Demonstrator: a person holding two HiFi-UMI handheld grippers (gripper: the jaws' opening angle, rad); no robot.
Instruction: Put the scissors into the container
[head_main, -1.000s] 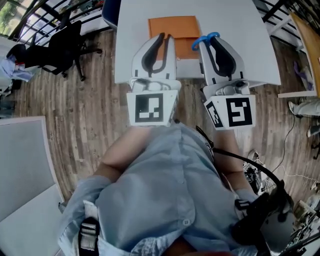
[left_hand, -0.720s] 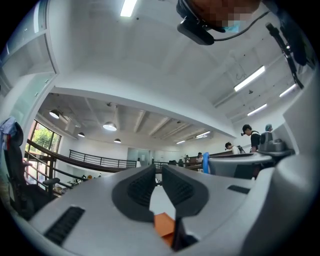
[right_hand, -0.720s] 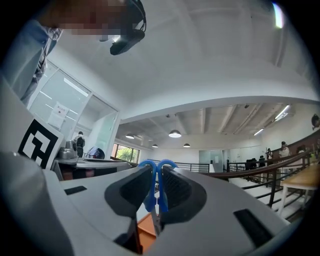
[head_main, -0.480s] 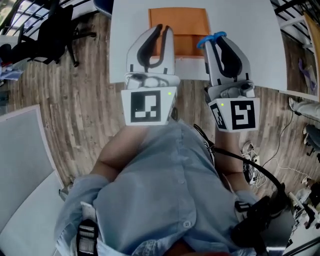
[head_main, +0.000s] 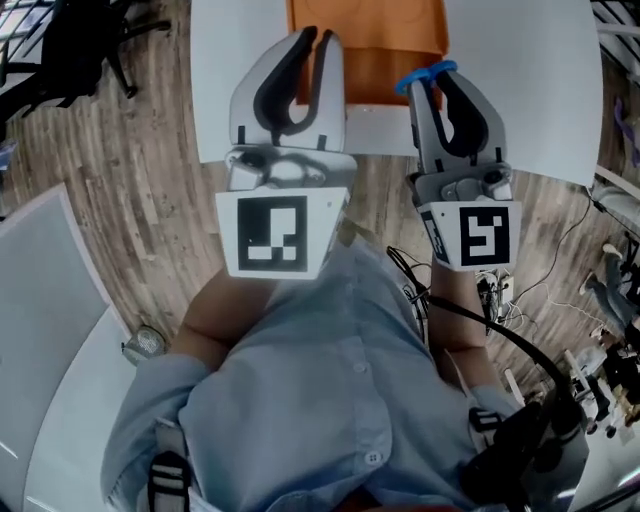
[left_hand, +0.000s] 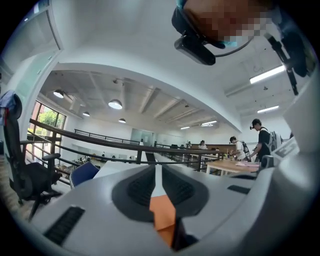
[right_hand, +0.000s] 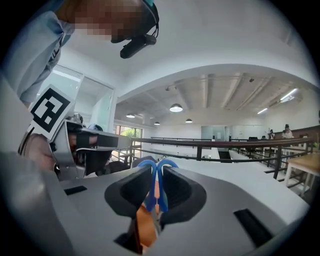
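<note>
Blue-handled scissors (head_main: 424, 75) stick out from the tip of my right gripper (head_main: 432, 82), which is shut on them; in the right gripper view the two blue loops of the scissors (right_hand: 150, 172) show between the pads of the right gripper (right_hand: 157, 186). An orange container (head_main: 372, 55) lies on the white table (head_main: 530, 95), just beyond both tips. My left gripper (head_main: 320, 38) is held beside the right one over the container's left part, its jaws together with nothing in them. Orange shows through the thin slit of the left gripper (left_hand: 156, 176).
A black office chair (head_main: 70, 40) stands on the wooden floor at the far left. A grey panel (head_main: 40, 320) fills the lower left. Cables and gear (head_main: 510, 300) lie on the floor at the right. People stand at desks (left_hand: 260, 142) far off.
Both grippers have come up closer to the head camera, the left one most. The table and orange container have slid towards the top edge. The scissors stay held.
</note>
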